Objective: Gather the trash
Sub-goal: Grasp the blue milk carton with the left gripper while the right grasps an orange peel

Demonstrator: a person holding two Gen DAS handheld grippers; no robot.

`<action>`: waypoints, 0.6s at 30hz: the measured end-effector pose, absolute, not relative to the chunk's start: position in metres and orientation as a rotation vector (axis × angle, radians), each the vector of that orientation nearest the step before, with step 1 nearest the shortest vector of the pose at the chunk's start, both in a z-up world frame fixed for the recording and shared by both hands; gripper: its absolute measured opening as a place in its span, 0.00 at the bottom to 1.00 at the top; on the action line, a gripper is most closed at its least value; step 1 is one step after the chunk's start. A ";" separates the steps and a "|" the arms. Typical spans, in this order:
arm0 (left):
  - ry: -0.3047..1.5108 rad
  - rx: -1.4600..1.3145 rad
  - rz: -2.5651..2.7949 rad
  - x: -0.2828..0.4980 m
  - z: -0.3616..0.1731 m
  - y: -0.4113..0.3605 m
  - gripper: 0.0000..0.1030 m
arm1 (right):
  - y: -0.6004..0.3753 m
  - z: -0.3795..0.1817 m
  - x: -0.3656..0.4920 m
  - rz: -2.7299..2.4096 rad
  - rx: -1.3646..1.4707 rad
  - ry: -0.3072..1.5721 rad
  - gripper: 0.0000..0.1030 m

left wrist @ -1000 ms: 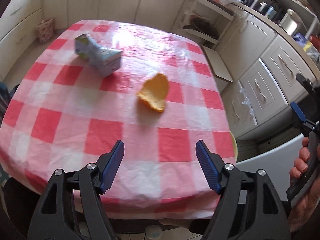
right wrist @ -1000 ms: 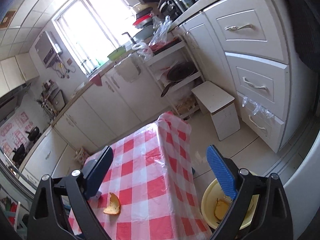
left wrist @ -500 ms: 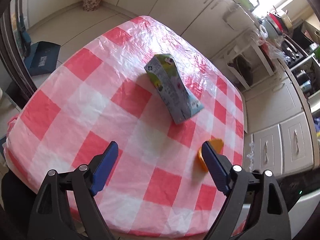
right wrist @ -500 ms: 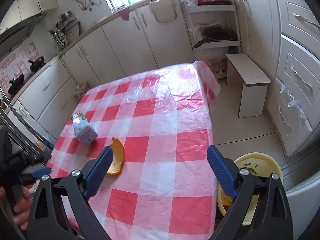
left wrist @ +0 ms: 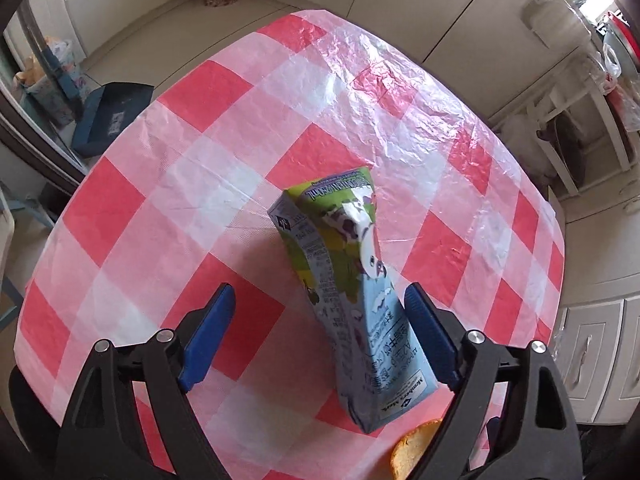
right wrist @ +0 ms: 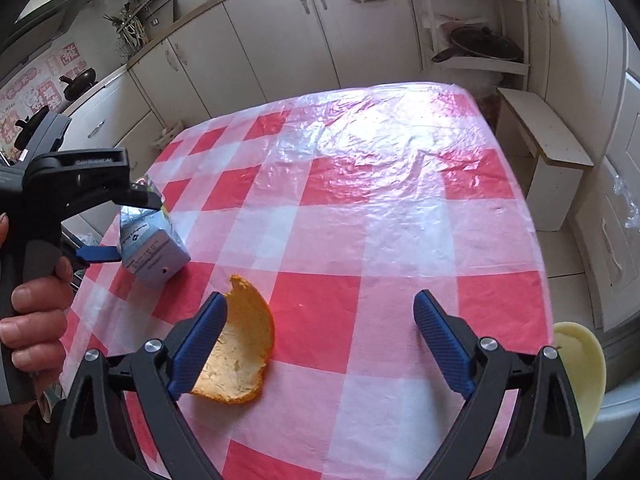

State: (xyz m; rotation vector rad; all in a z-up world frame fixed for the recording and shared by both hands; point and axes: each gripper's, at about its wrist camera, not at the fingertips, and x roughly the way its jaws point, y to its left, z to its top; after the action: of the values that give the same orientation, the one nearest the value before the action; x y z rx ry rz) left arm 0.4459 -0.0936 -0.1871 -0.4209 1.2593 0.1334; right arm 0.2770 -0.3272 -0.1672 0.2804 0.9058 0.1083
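Where the left wrist camera looks down, the left gripper (left wrist: pixel 320 332) stands wide and unclenched, a crushed milk carton (left wrist: pixel 352 300) lying between its blue pads (left wrist: pixel 208 332) without either pressing on it. The carton rests on the red-and-white checked tablecloth (left wrist: pixel 224 168), its long axis running from 12 o'clock, where the flattened green end points, to 5 o'clock, where the square base sits. On the base "Member's Mark" can be read; the smaller side print is too fine to make out. At 5 o'clock an orange peel (left wrist: pixel 416 452) is cut off by the gripper's arm and the frame edge.

Where the right wrist camera takes over, the right gripper (right wrist: pixel 320 344) is spread and released, holding nothing. The peel (right wrist: pixel 240 356) lies hollow side up, its left edge hidden behind the left pad. At 9 o'clock the carton (right wrist: pixel 154 248) shows its base, partly hidden by the left gripper (right wrist: pixel 100 224), which bears faint lettering I cannot read surely. A hand (right wrist: pixel 34 316) grips its handle. At 4 o'clock a yellow bowl (right wrist: pixel 582 364) is half hidden.
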 end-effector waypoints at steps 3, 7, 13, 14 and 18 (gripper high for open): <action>1.277 -0.421 0.095 0.450 -0.192 -0.098 0.79 | -0.319 -0.164 0.279 0.141 0.256 0.897 0.88; 1.284 -0.355 0.007 0.448 -0.197 -0.106 0.56 | -0.302 -0.165 0.281 0.200 0.209 0.919 0.64; 1.285 -0.292 -0.103 0.428 -0.195 -0.103 0.46 | -0.286 -0.160 0.273 0.262 0.177 0.945 0.13; 1.280 -0.289 -0.123 0.420 -0.194 -0.100 0.46 | -0.288 -0.158 0.269 0.271 0.191 0.944 0.11; 1.269 -0.299 -0.169 0.385 -0.190 -0.083 0.46 | -0.298 -0.148 0.253 0.296 0.229 0.929 0.08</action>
State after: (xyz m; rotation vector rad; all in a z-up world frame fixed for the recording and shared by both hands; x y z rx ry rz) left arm 0.3846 -0.0826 -0.1897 -0.2990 1.2690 -0.1688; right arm 0.2526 -0.2981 -0.1476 0.2294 0.9287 0.2959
